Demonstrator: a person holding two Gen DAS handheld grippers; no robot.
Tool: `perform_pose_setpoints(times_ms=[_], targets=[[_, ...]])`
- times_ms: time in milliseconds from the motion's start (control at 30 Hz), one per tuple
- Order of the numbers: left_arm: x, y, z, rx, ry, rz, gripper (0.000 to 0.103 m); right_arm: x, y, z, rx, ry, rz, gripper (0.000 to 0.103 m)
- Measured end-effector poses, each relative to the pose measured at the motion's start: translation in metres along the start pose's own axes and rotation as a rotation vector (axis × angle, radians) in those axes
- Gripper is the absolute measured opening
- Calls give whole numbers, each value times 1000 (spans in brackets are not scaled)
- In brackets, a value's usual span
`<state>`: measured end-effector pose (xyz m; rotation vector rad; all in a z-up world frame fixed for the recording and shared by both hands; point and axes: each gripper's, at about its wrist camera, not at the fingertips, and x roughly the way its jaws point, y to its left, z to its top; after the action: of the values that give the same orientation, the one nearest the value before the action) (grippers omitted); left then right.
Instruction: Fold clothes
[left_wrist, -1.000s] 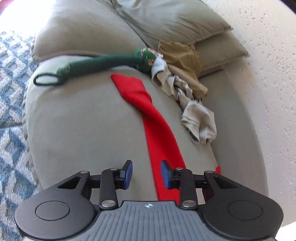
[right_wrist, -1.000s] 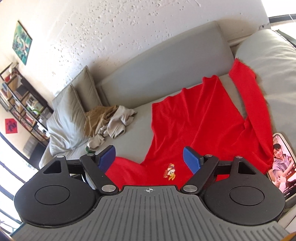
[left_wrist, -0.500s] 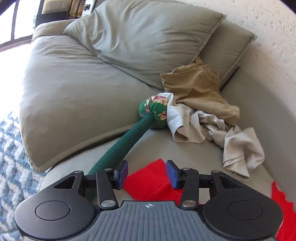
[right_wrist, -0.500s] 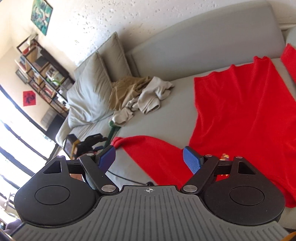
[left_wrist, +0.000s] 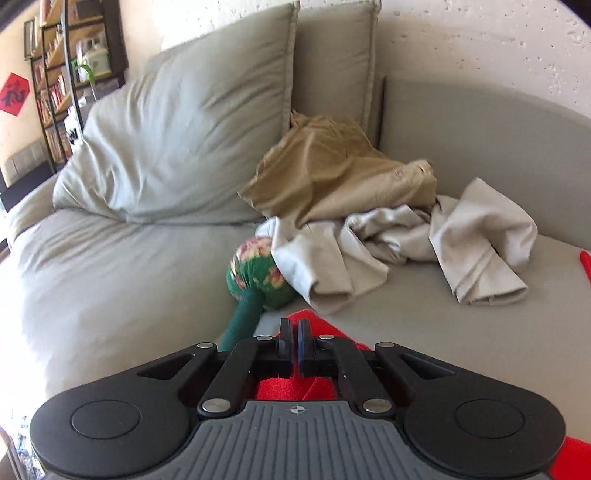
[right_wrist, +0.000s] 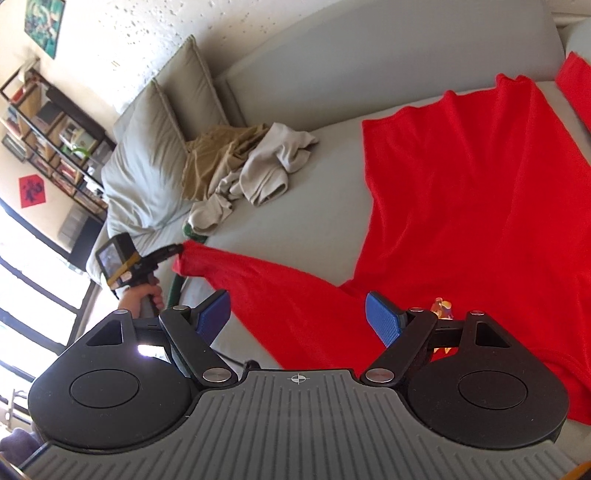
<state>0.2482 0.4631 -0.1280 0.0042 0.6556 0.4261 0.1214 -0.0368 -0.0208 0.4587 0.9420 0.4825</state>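
on the grey sofa (right_wrist: 295, 122) my left gripper (left_wrist: 294, 341) is clenched on the red shirt's (right_wrist: 461, 206) sleeve cuff; my right gripper (right_wrist: 298, 317) hangs released above it. nothing's folded yet, both sleeves remain.

Soft matt red knit shirt (right_wrist: 461, 206); grey woven sofa (left_wrist: 443, 306); matt black plastic gripper (right_wrist: 297, 319); rough plaster wall (left_wrist: 480, 44).

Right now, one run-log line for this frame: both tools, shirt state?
left tool: shut on red shirt sleeve end | right tool: open, empty, above sleeve | shirt body: flat on sofa | step: sleeve fold starting
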Motion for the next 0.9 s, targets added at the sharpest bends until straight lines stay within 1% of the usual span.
perform_pose_setpoints(times_ms=[33, 67, 100, 167, 200, 233, 300, 367, 533, 567, 633, 700, 733, 767, 833, 900], targets=[[5, -2, 3, -6, -2, 17, 1, 3, 0, 0, -1, 7, 1, 82], [10, -5, 3, -10, 15, 34, 2, 4, 1, 0, -4, 9, 1, 82], [15, -8, 3, -14, 38, 52, 5, 5, 2, 0, -6, 10, 2, 82], [20, -11, 1, -35, 80, 76, 28, 2, 3, 0, -8, 10, 8, 81], [18, -11, -1, -58, 98, 77, 47, -1, 3, 0, -9, 5, 11, 81], [12, -11, -4, -73, 91, 80, 54, -5, 3, 0, -9, 0, 14, 81], [-4, -10, -7, -92, 72, 84, 62, -16, 3, -1, -10, -23, 18, 81], [-24, -11, -7, -90, 72, 71, 62, -29, 0, -3, -4, -47, 19, 81], [-93, -26, -6, -54, 82, -1, 64, -64, -9, -16, 5, -87, 32, 81], [-111, -33, -7, -44, 86, -24, 65, -73, -12, -20, 2, -97, 31, 81], [-147, -48, -13, -37, 110, -86, 72, -92, -17, -28, -3, -120, 26, 81], [-189, -67, -20, -55, 140, -165, 73, -112, -23, -37, -5, -145, 14, 82], [-210, -78, -25, -74, 143, -216, 75, -119, -27, -41, -5, -152, 6, 84], [-231, -90, -31, -86, 139, -271, 76, -128, -31, -47, -5, -154, -4, 85], [-266, -118, -52, -74, 137, -361, 82, -142, -41, -60, -4, -156, -23, 85], [-297, -149, -74, -45, 138, -440, 82, -153, -53, -76, -5, -155, -43, 85]])
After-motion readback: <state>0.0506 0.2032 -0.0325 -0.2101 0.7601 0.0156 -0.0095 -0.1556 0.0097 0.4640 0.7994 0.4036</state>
